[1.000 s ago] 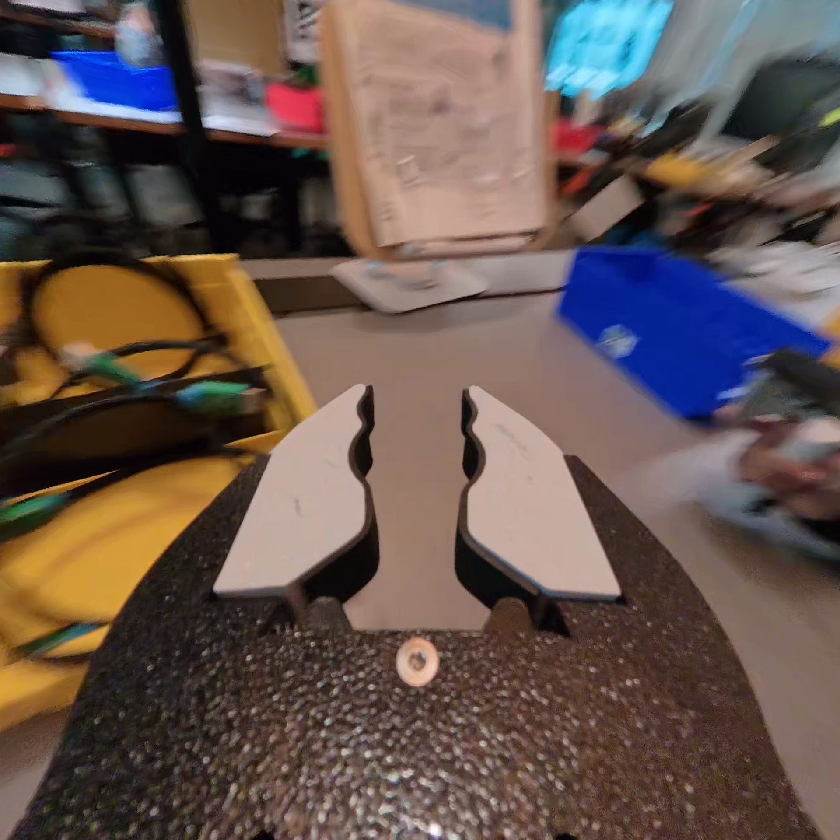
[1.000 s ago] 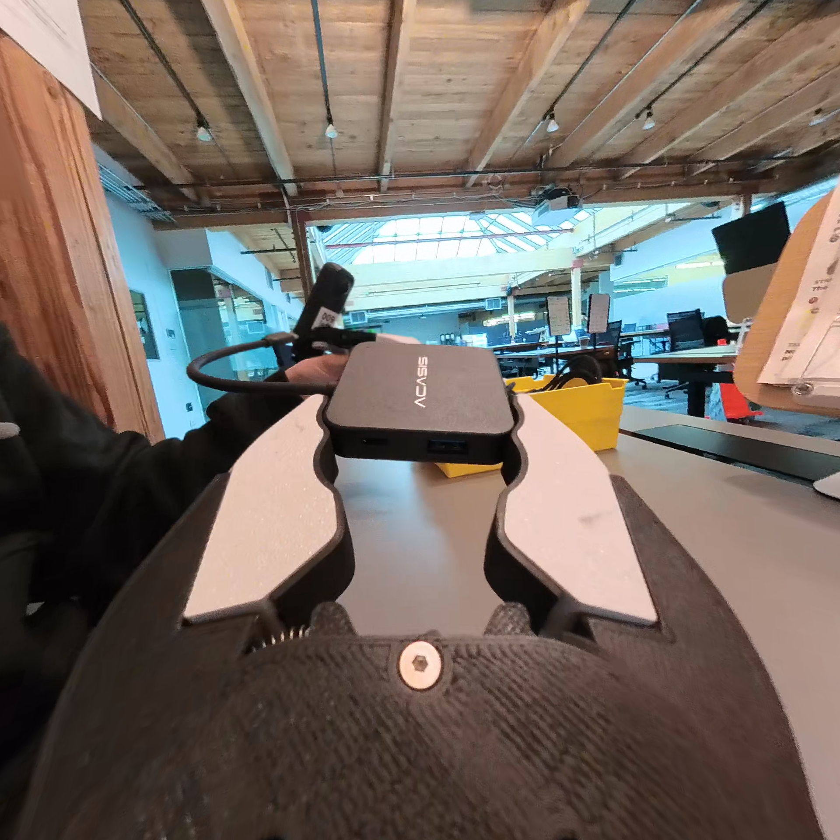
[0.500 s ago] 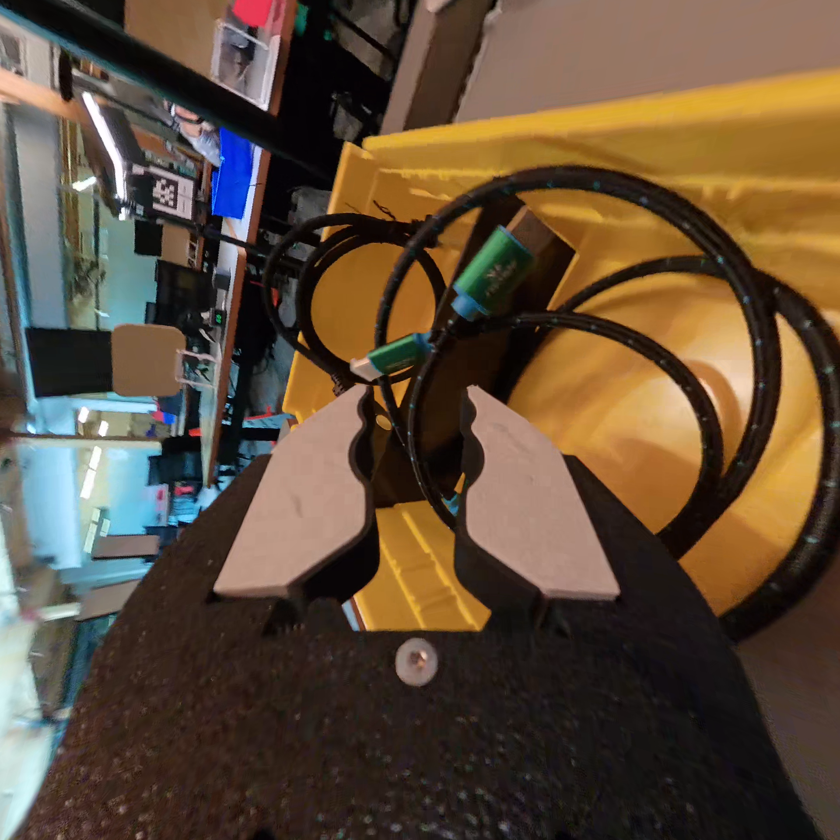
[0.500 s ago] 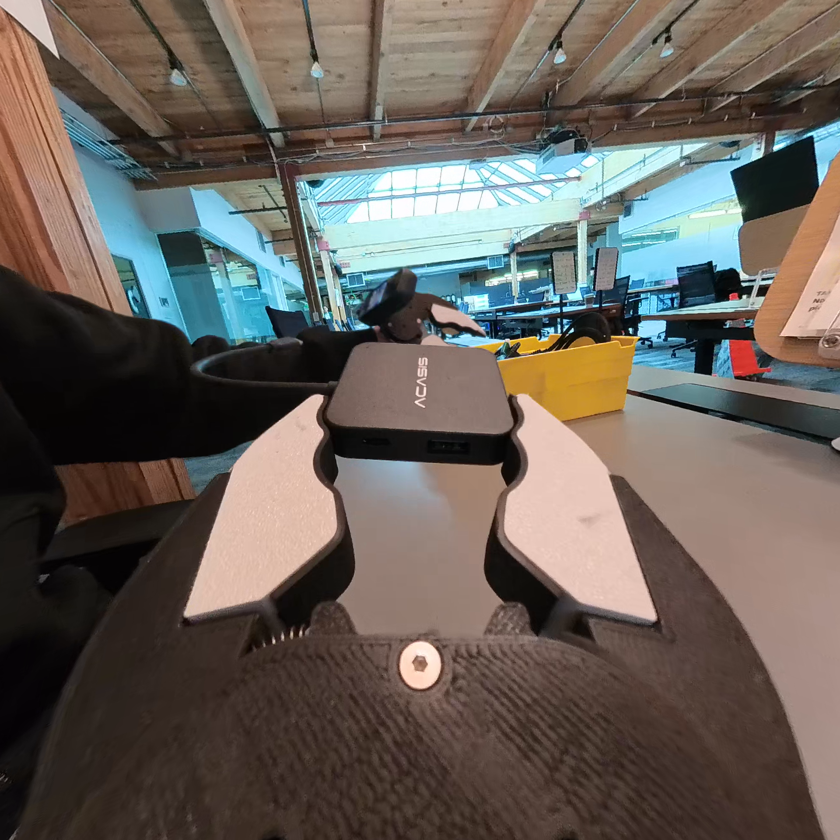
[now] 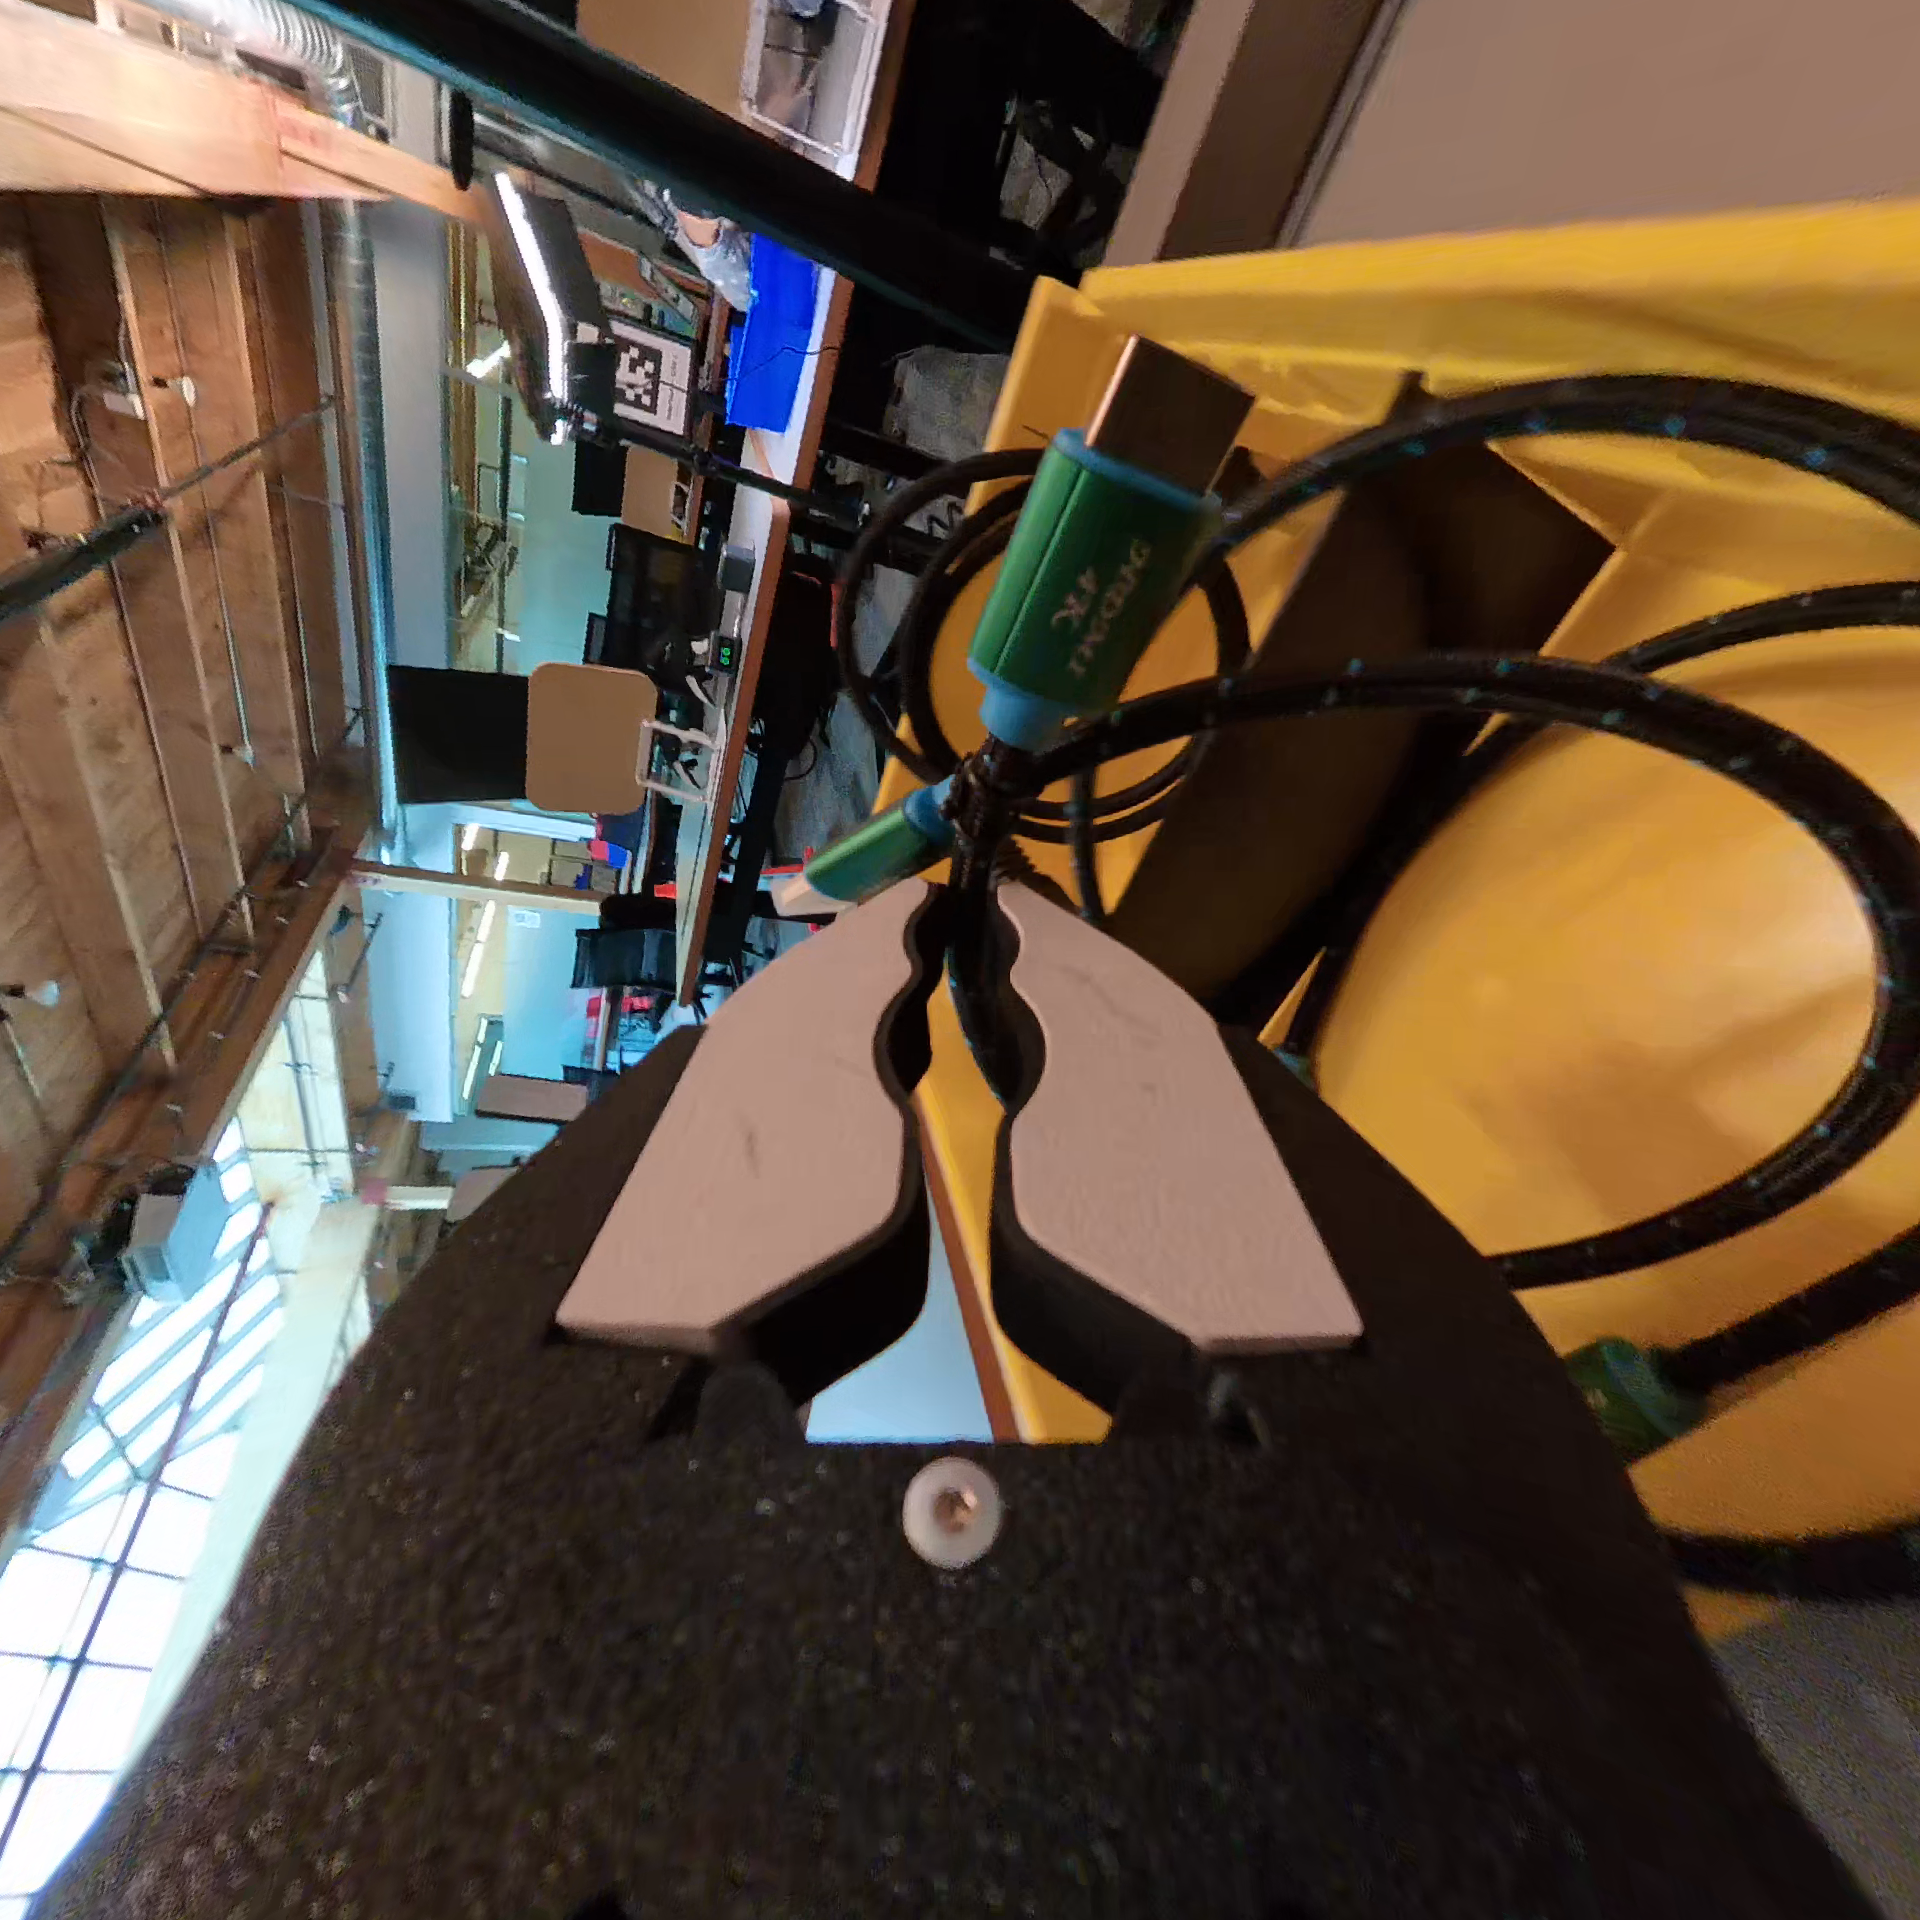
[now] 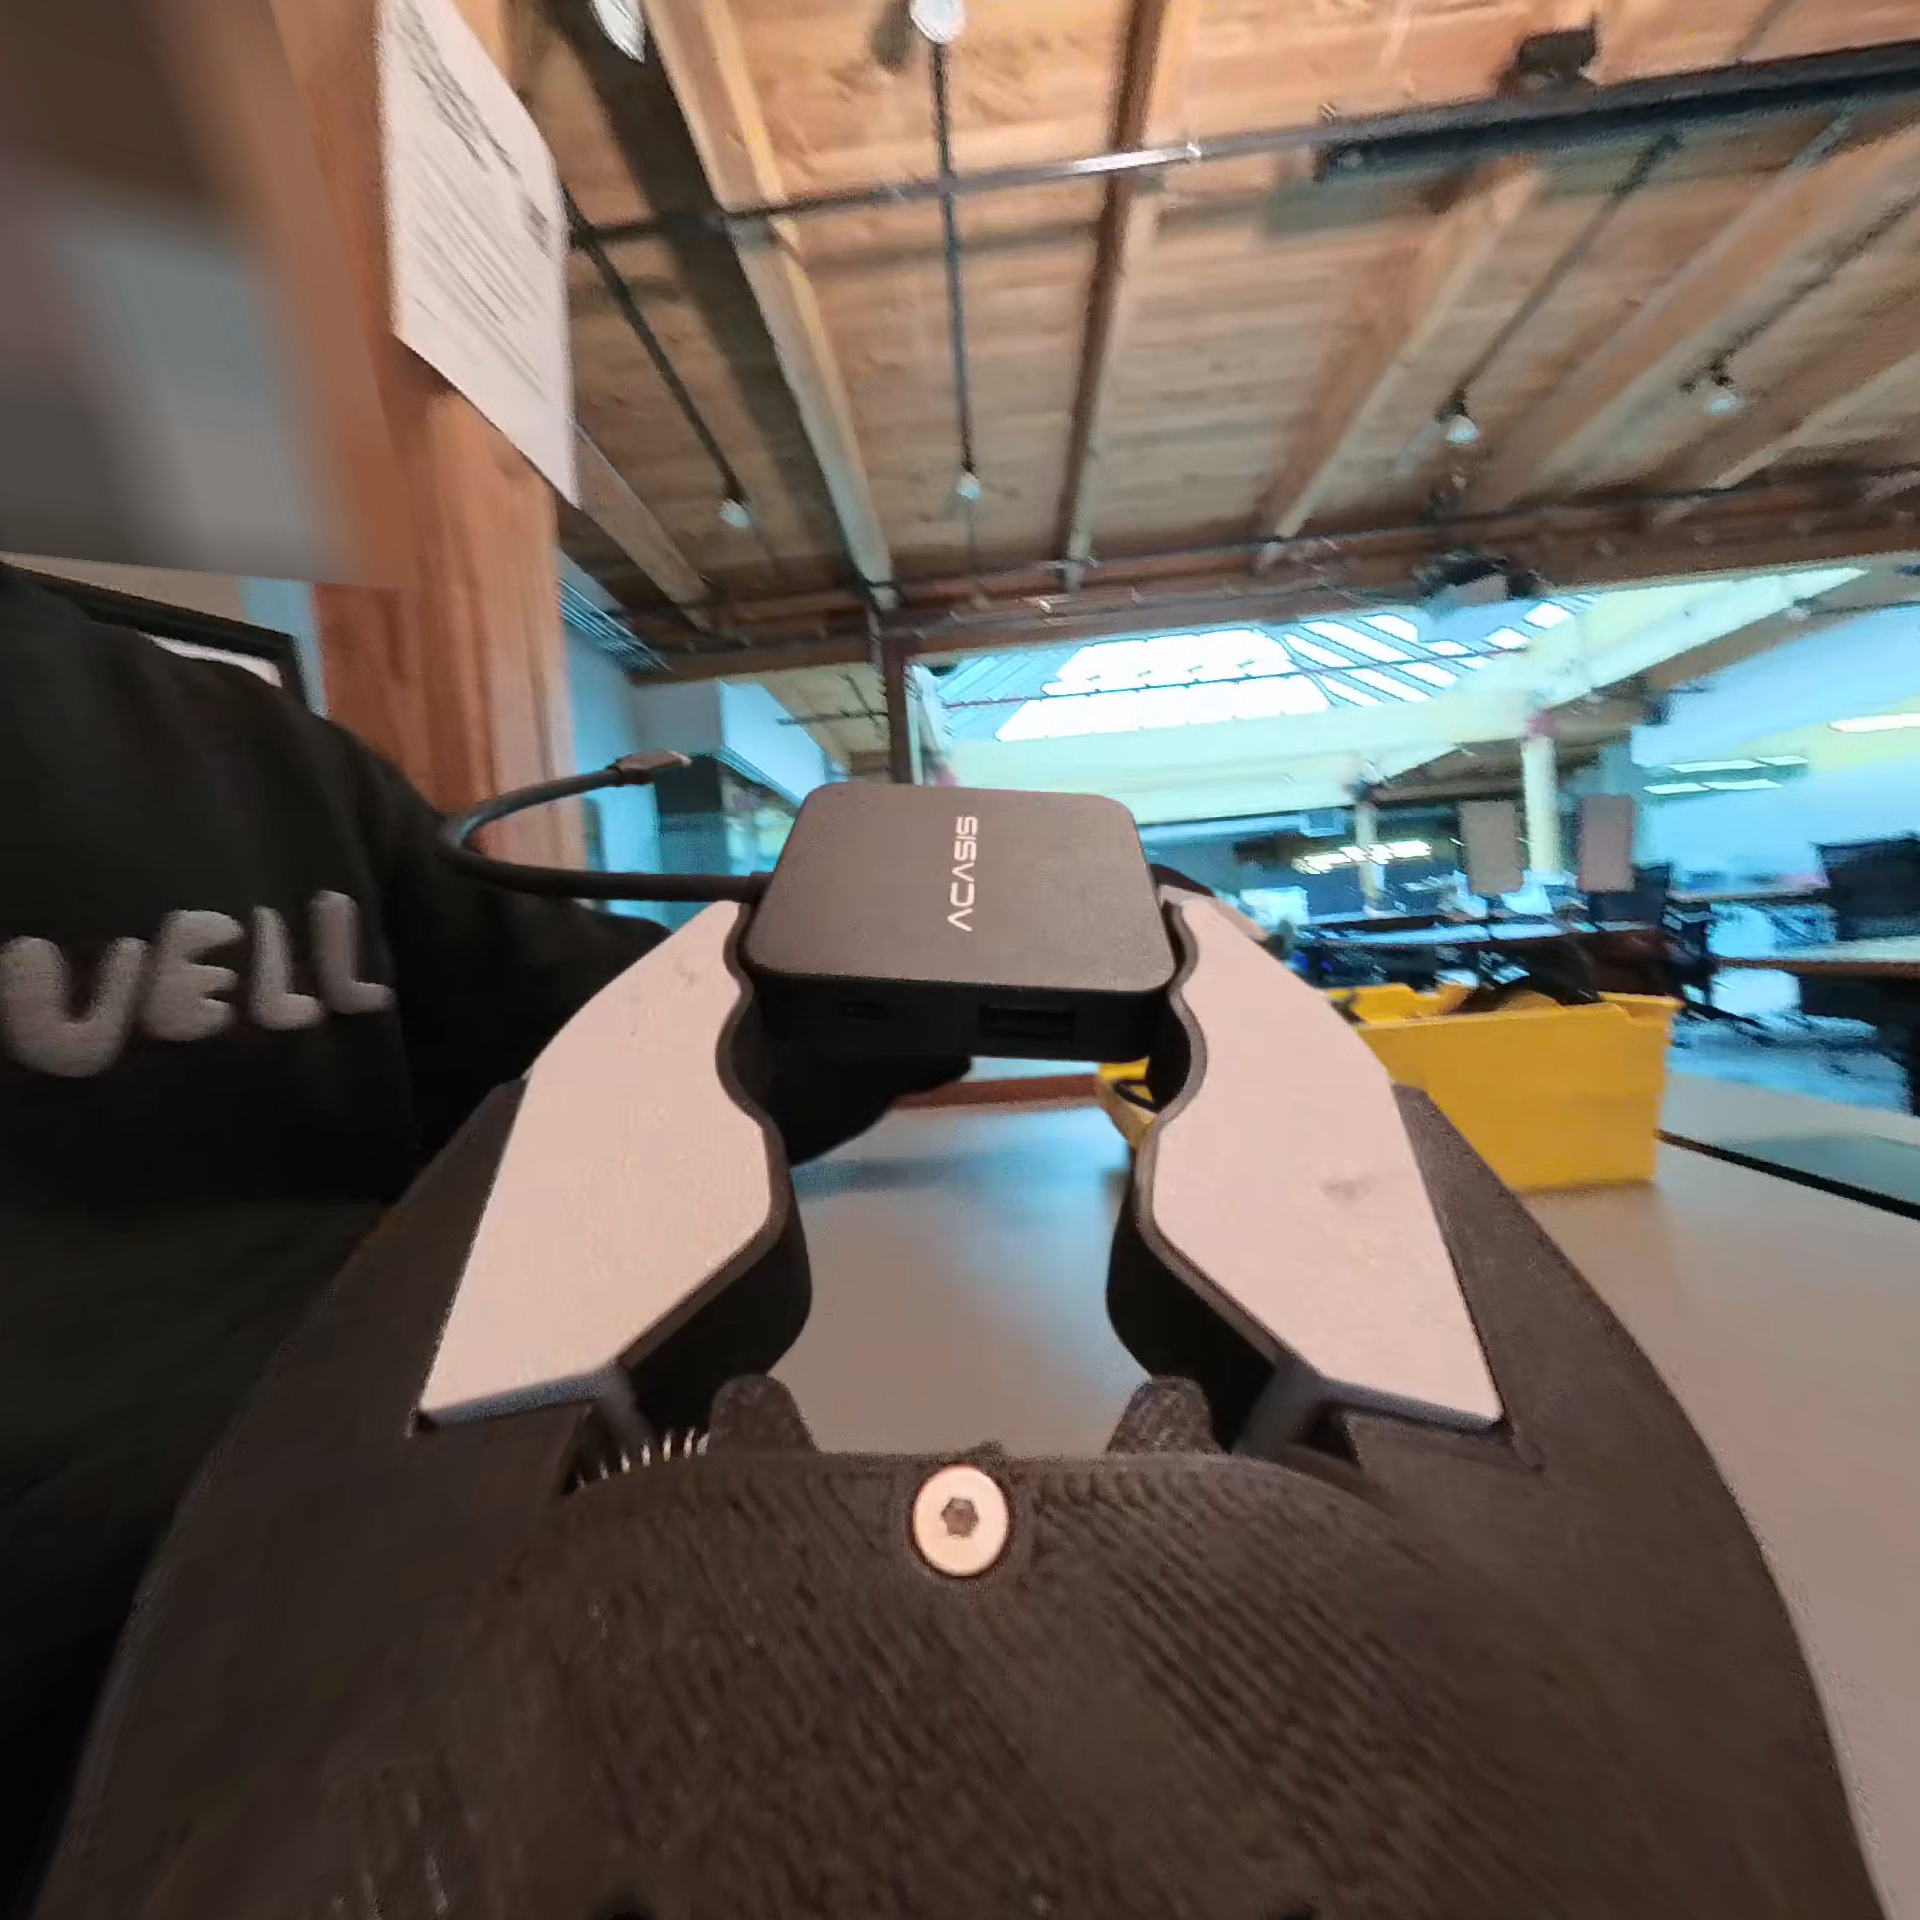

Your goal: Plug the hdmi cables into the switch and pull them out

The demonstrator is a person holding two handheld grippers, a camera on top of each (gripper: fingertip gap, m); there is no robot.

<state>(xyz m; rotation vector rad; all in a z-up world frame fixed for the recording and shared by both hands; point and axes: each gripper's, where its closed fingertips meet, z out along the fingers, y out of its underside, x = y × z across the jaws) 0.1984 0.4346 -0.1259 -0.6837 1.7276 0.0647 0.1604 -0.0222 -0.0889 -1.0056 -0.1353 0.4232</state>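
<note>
In the left wrist view my left gripper [image 5: 964,925] is shut on a black braided HDMI cable [image 5: 977,862], just behind its green plug [image 5: 1091,582], whose metal end points up and away. The view is rolled on its side. A second green plug [image 5: 873,857] sits by the left fingertip. More cable loops [image 5: 1766,769] lie in the yellow bin [image 5: 1558,987]. In the right wrist view my right gripper [image 6: 961,935] is shut on the dark grey switch [image 6: 966,894], held level above the grey table [image 6: 1714,1403]. Its short black lead [image 6: 551,821] curls left.
The yellow bin also shows in the right wrist view [image 6: 1496,1091] on the table behind the switch. A person's black sleeve and torso [image 6: 208,987] fill the left of that view. A third green plug [image 5: 1631,1392] lies low in the bin.
My left gripper swung from the open table to the yellow bin, rolled on its side and closed on the cable behind the green plug. The right gripper tilted upward, still holding the switch.
</note>
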